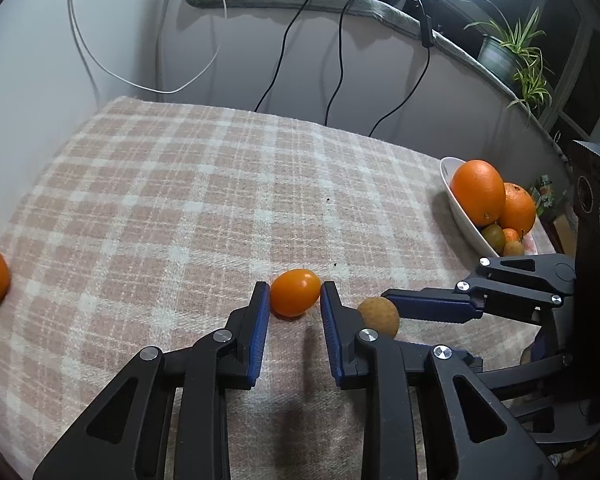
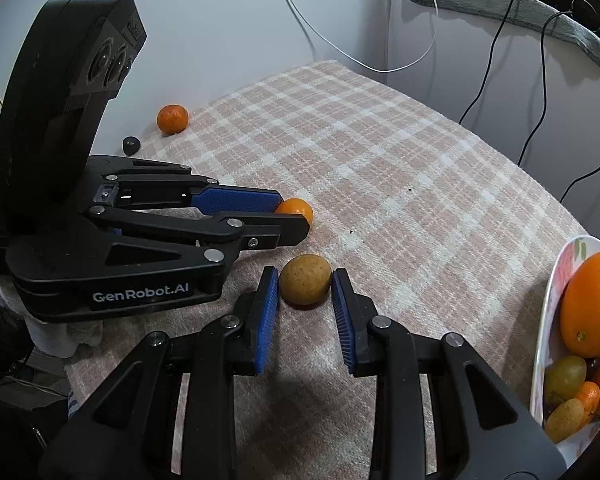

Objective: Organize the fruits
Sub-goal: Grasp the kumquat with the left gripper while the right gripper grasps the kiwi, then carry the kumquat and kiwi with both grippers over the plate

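Note:
A small smooth orange fruit (image 1: 294, 298) lies on the checked cloth (image 1: 180, 200), and my left gripper (image 1: 295, 292) is shut on it, both blue pads against its sides. In the right wrist view this gripper (image 2: 290, 216) comes in from the left, with the orange fruit (image 2: 300, 208) at its tips. Just to the right, a round brown fruit (image 2: 305, 280) rests on the cloth with my right gripper (image 2: 305, 278) shut on it. That brown fruit (image 1: 378, 316) shows in the left wrist view too, partly hidden by fingers. A white bowl (image 2: 548, 320) holds two big oranges and several small fruits.
A mandarin (image 2: 173, 119) sits at the cloth's far left edge, next to a small dark object (image 2: 131, 145). The bowl (image 1: 450, 196) stands at the right edge of the cloth. Cables hang down the wall behind. A potted plant (image 1: 512, 52) stands on the ledge.

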Demonstrator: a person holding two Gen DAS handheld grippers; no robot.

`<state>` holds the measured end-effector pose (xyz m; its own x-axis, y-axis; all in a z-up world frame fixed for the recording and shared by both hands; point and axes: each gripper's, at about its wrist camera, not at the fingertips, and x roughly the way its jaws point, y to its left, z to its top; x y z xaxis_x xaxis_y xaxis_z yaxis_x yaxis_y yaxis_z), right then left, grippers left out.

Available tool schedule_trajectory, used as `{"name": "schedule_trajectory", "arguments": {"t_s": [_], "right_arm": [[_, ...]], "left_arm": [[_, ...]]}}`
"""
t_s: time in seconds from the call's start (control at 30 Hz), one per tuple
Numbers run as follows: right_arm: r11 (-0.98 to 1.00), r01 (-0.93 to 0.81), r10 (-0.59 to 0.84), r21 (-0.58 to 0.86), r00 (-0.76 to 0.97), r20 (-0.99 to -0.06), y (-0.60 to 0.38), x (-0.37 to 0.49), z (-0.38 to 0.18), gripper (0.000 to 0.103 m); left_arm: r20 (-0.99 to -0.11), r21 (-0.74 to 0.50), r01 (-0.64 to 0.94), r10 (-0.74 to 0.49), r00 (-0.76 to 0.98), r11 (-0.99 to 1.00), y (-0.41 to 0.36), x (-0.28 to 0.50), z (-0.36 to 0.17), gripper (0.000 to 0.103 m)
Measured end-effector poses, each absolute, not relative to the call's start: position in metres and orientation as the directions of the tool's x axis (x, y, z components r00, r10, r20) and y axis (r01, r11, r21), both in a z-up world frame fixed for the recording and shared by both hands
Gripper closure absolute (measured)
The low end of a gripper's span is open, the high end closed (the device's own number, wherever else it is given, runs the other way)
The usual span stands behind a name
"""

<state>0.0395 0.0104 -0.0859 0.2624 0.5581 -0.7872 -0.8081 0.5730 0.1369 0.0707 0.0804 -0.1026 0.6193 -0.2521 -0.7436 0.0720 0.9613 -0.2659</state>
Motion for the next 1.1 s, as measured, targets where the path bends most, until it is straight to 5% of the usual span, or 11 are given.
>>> {"name": "schedule_trajectory", "arguments": {"t_s": [1.1], "right_arm": [[0.796, -0.584, 0.511, 0.162, 0.504, -0.696, -0.146, 0.038, -0.041, 0.074]], "left_arm": [[-0.621, -0.380, 0.205, -0.412, 0.667, 0.902, 0.006, 0.073, -0.063, 0.079]]}}
